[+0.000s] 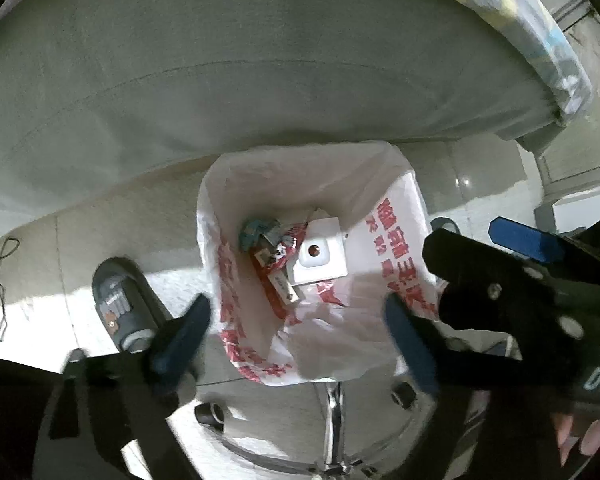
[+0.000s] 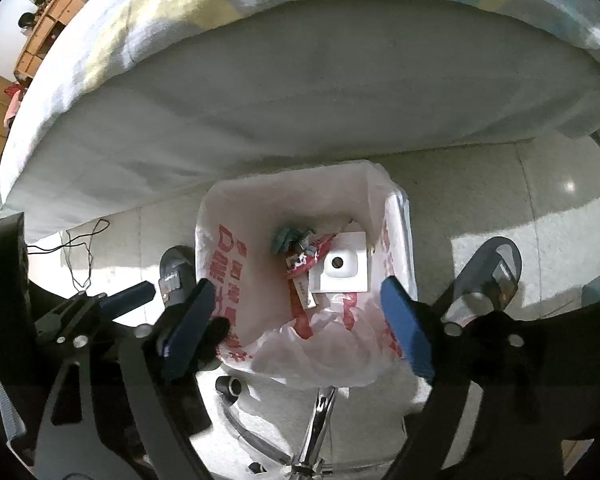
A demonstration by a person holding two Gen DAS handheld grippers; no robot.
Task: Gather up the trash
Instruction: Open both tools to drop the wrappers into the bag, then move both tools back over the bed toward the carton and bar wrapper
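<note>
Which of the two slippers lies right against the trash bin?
The left slipper, touching the bin's left side beside the black cable. The right slipper lies apart on bare floor.

— What's under your left gripper (image 1: 296,328)?

— You're over the trash bin (image 1: 312,264); its white bag (image 1: 396,240) has red print. Your blue fingers (image 1: 180,332) are spread wide, one on each side of the bin's mouth, gripping nothing.

— And inside?

— A white box (image 1: 320,256), red wrappers (image 1: 280,256), a teal scrap (image 1: 254,234). A slipper (image 1: 120,304) lies left on the floor (image 1: 36,312); your right gripper (image 1: 500,264) is alongside.
</note>
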